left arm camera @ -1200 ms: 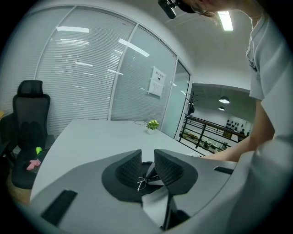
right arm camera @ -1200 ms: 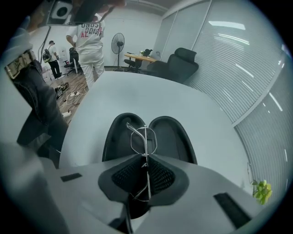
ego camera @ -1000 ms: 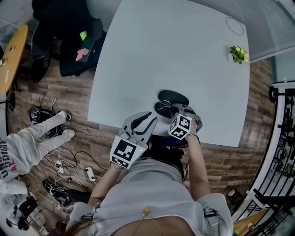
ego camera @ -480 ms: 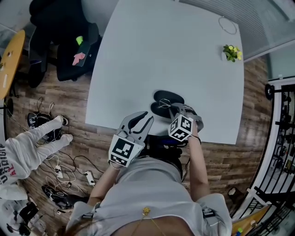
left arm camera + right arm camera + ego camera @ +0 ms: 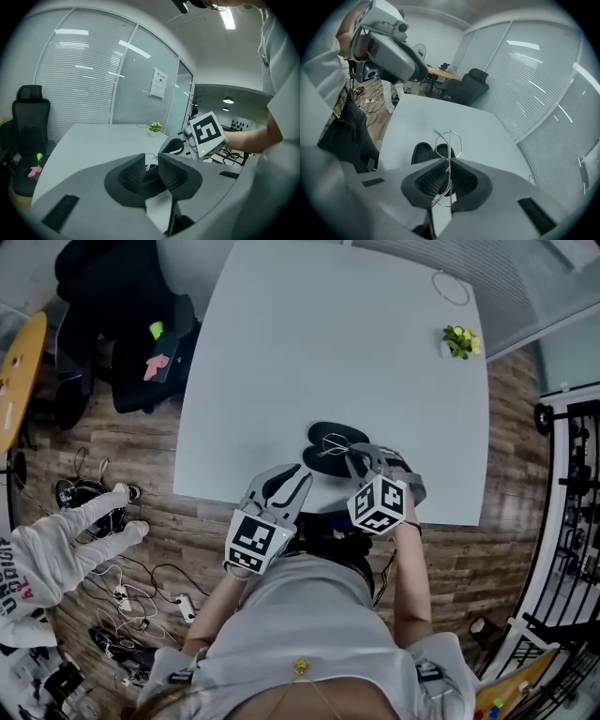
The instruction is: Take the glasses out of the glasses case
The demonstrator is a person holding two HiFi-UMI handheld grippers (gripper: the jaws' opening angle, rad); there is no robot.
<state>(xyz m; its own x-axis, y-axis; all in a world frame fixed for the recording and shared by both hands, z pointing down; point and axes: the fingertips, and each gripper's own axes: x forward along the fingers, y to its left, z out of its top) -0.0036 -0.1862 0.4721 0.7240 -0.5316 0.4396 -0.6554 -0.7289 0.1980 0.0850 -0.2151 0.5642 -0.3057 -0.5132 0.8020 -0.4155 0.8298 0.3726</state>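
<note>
Right gripper [image 5: 449, 165]: jaws closed on the thin wire-framed glasses [image 5: 449, 143], one rim sticking up above the pads
Glasses: lifted just above the glasses case [image 5: 330, 450], centre of the head view
Glasses case: black, open, two halves side by side near the table's [image 5: 328, 343] lower edge
Left gripper [image 5: 151, 164]: jaws a narrow gap apart, nothing between them
Potted plant [image 5: 459, 340]: upper right of the table

open case [image 5: 328, 461] by near table [image 5: 328, 343] edge, wide free room beyond, plant [image 5: 458, 340] far rt corner
</note>
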